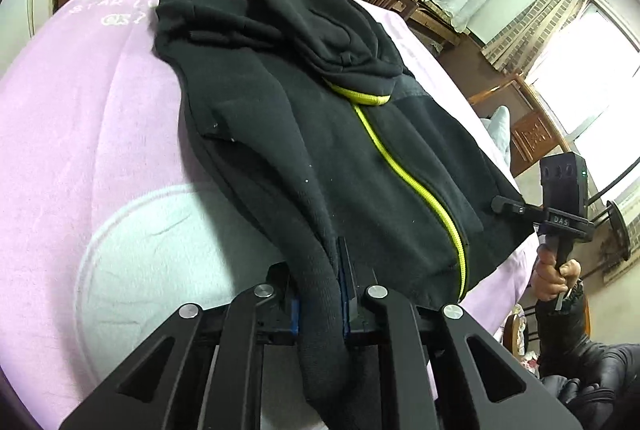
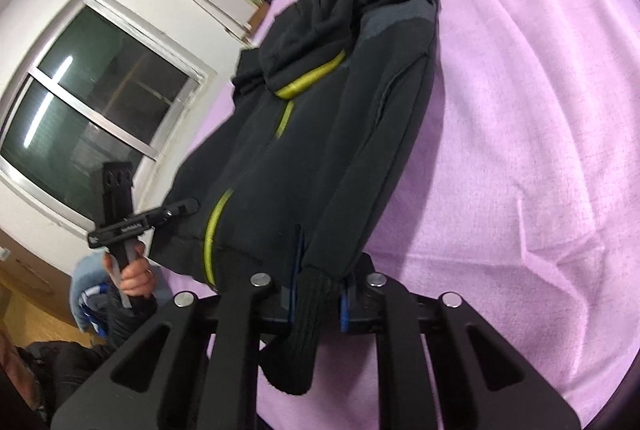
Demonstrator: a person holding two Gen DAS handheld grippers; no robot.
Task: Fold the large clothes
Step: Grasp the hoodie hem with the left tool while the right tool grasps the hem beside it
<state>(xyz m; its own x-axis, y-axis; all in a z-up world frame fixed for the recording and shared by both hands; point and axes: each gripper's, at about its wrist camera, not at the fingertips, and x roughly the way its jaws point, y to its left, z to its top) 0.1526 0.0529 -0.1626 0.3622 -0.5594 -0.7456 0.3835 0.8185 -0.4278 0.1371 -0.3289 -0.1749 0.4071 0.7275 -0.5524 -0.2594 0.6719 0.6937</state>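
Lying on pink sheet (image 1: pixel 80 117), hoodie (image 1: pixel 320 149) perhaps hides both gripper tips.

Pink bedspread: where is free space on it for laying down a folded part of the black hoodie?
In the left wrist view the pink bedspread is bare left of the black hoodie, up to the white lettering. In the right wrist view it is bare to the hoodie's right. The near hem is crowded: the left gripper and right gripper each pinch a sleeve cuff there.
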